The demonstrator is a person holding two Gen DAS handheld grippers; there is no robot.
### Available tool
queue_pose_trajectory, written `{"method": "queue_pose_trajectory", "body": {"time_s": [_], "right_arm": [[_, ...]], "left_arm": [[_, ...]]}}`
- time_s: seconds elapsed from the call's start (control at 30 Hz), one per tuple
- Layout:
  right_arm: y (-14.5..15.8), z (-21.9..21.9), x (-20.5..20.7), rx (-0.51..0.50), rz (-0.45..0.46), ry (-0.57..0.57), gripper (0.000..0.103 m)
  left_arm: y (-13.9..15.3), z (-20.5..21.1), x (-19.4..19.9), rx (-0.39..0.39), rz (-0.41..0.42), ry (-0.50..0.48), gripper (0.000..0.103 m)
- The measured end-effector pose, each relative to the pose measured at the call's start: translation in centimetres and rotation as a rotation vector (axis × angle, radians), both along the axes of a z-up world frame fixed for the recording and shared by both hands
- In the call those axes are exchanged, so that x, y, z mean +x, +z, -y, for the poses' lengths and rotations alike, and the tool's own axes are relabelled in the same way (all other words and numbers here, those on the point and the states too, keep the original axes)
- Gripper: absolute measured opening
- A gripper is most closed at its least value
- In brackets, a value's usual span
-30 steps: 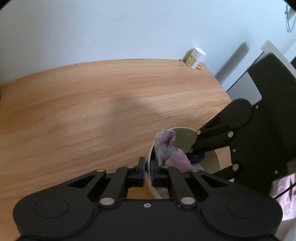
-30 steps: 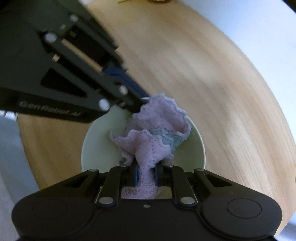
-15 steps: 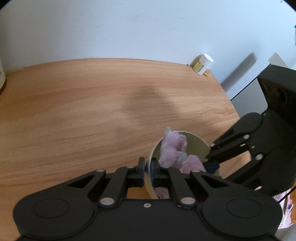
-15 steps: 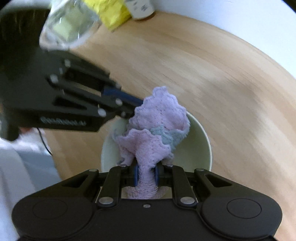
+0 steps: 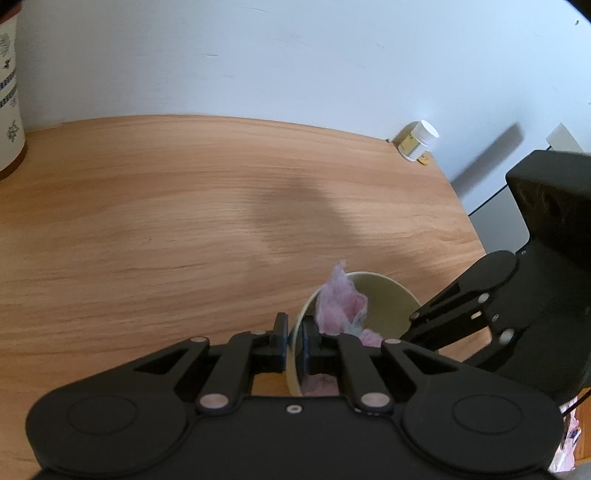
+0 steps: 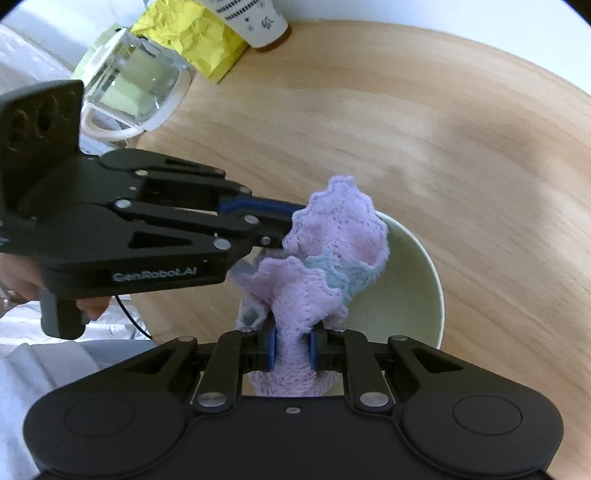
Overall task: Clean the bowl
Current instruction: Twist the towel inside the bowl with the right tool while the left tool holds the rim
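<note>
Pale-green bowl (image 6: 413,280), lilac-and-blue knitted cloth (image 6: 325,258), honey-brown wood-grain table (image 5: 184,206), crumpled yellow paper (image 6: 192,37).

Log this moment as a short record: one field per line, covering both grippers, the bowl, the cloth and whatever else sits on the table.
left gripper: shut on the rim of the bowl, one finger outside the wall, one inside
right gripper: shut on the cloth
cloth: lilac with a pale blue patch, bunched, rising out of the bowl
bowl: pale green, on the wooden table
far corner: small white-capped jar by the wall
other items: clear container, yellow crumpled packet, patterned white cup
</note>
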State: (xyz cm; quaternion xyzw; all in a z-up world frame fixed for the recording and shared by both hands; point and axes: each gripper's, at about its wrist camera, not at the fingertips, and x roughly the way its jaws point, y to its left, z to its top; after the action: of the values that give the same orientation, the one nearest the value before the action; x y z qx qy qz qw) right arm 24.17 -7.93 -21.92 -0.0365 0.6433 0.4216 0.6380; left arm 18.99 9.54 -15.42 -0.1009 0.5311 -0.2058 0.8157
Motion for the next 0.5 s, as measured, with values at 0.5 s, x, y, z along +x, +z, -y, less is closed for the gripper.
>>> {"method": "queue_pose_trajectory", "body": {"time_s": [0.5], "right_arm": [[0.3, -1.9, -5.3, -0.313, 0.440, 0.244, 0.018]], "left_arm": [[0.2, -0.3, 0.0, -0.003, -0.004, -0.011, 0.006]]}}
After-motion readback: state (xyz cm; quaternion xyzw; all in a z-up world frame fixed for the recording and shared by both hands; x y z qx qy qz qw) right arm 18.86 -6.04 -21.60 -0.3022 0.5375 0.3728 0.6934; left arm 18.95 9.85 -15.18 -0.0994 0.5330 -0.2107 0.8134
